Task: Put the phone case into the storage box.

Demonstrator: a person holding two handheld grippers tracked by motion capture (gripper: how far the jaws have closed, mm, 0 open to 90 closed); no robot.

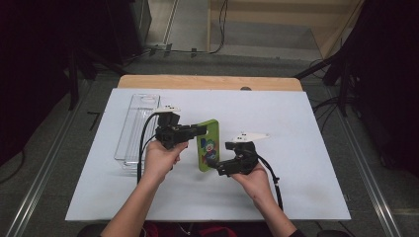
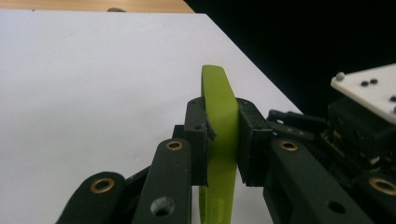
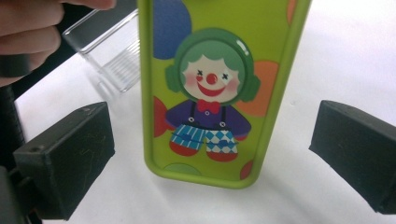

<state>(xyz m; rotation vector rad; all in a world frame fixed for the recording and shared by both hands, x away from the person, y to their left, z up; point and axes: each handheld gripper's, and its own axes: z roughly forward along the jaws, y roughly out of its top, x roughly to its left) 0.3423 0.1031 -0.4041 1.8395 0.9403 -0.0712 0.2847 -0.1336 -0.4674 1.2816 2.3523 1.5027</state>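
A lime-green phone case (image 1: 208, 145) with a clown picture is held above the white table, near its middle. My left gripper (image 1: 201, 130) is shut on the case's upper edge; in the left gripper view the case (image 2: 219, 126) stands edge-on, pressed between both pads. My right gripper (image 1: 213, 164) is at the case's lower end, open. In the right gripper view the clown side of the case (image 3: 212, 88) faces the camera, and the black pads (image 3: 70, 154) stand wide on either side without touching it.
A clear plastic tray (image 1: 137, 129) lies along the left part of the white table top (image 1: 296, 123); it also appears behind the case as the tray (image 3: 109, 51). A wooden table edge (image 1: 207, 82) runs along the far side. Dark equipment stands off the table at both sides.
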